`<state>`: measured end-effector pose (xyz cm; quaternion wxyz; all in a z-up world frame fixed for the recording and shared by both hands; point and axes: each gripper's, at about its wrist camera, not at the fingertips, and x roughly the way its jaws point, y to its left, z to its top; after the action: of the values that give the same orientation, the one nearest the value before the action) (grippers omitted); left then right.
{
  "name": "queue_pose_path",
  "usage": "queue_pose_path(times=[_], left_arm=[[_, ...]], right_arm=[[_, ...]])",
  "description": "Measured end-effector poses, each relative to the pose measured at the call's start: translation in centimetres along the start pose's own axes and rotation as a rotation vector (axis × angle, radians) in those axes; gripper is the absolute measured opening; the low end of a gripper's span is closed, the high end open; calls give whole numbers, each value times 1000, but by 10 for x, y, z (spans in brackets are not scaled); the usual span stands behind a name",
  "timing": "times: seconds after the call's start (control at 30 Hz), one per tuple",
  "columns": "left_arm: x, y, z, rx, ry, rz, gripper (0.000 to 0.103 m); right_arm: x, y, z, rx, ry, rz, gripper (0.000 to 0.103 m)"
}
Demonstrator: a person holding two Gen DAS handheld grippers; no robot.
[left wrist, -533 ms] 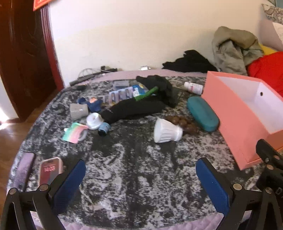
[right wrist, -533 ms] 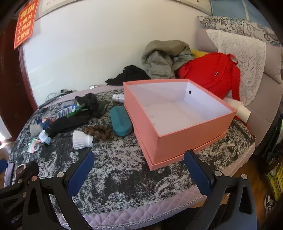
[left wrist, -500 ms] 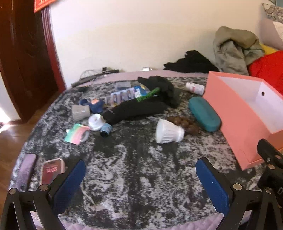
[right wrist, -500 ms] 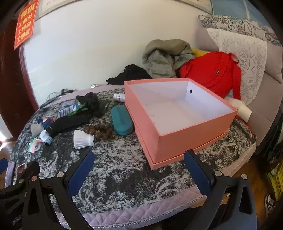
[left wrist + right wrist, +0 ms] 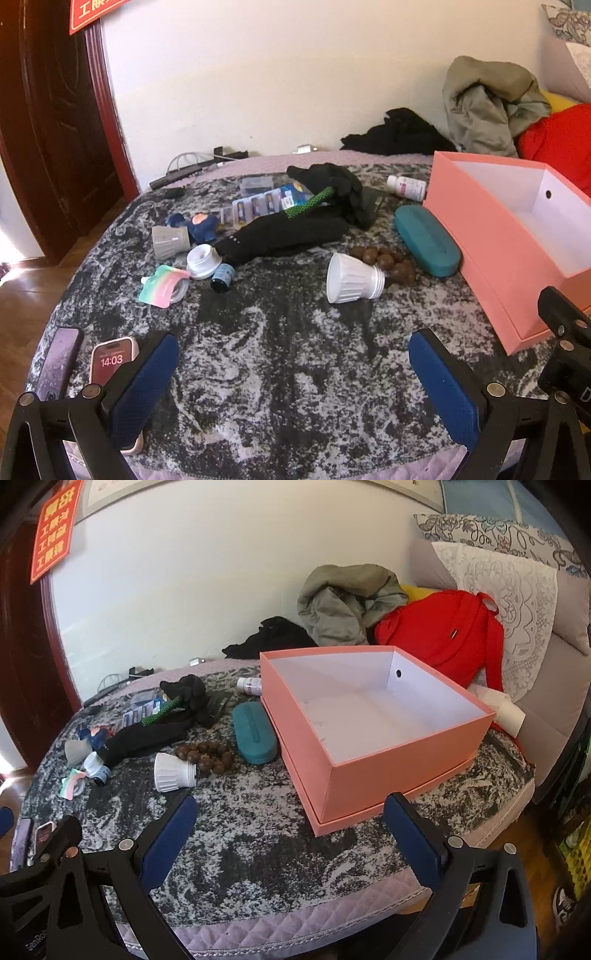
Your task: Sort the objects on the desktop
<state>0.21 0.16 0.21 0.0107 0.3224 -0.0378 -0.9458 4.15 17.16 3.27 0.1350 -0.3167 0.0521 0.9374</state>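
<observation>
Both my grippers hang wide apart and hold nothing: the left gripper [image 5: 291,369] low in its frame, the right gripper [image 5: 288,830] likewise. The pink box [image 5: 406,771] sits right of centre, apparently bare inside. I judge the white cup [image 5: 351,278], on its side at mid-frame, the easiest first pick; I'd close across its ribbed wall. The brown beads [image 5: 384,258] touch it and the teal case [image 5: 426,240] lies between it and the box, so I'd lift clear.
</observation>
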Motion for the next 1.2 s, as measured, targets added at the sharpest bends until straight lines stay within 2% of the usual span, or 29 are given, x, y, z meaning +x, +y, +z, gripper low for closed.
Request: queue_pose_path(times=[0.27,0.37,0.53,0.67,0.87,1.1,1.2], left_arm=[[1,4,1,-4,9,-8,103],[-1,9,2,-18,-4,24,103],[0,17,4,-57,10,37,103],[2,19,2,-43,6,65,103],[7,21,3,-62,38,-49,103],[11,21,3,-71,52,-70,103],[15,22,1,-95,73,-140,103]], right_arm=[[0,2,0,-5,0,1,103],[1,4,0,-10,3,0,103],[0,5,1,-14,1,1,103],[-1,4,1,-16,-8,0,103],[-1,2,1,-9,-11,0,103],[-1,2,1,-10,-11,5,103],[-2,2,1,-11,-14,10,103]])
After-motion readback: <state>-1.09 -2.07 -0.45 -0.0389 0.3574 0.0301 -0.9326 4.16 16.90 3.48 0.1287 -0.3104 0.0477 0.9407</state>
